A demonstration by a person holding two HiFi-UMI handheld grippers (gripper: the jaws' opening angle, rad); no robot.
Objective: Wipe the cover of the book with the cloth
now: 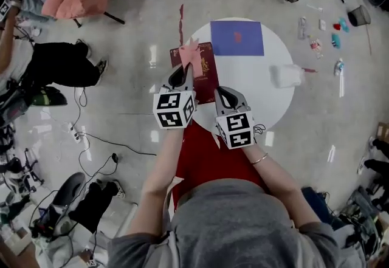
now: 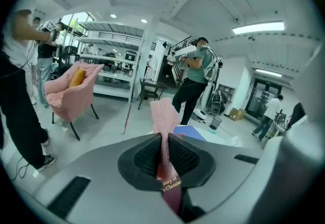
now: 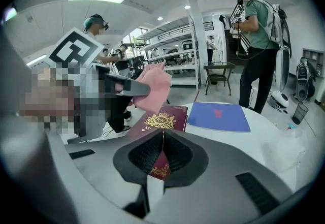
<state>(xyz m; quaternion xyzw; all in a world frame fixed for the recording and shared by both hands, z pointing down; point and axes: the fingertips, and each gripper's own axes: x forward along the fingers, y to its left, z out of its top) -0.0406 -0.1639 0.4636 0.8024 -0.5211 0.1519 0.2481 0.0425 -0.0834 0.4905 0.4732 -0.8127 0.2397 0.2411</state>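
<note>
- Firstly, the left gripper (image 2: pixel 165 139) has its jaws pressed together on the cloth (image 2: pixel 163 114). The cloth is pink, soft and limp, and it stands up past the pads. Gripped low like this, a short wad sticks out, firm enough to rub with.
- Just under that gripper lies the book (image 1: pixel 203 75), dark red with gold print. It rests flat at the left edge of the table (image 1: pixel 267 96), with the cloth over its far left part.
- By its look the book is a stiff hardback with a smooth cover. It is likely to slide when rubbed, so it wants pinning at a near edge, clear of the wiped area.
- At the right, the right gripper (image 3: pixel 162 139) has its jaws closed, seemingly on the book's near edge, though the contact is hard to confirm.
</note>
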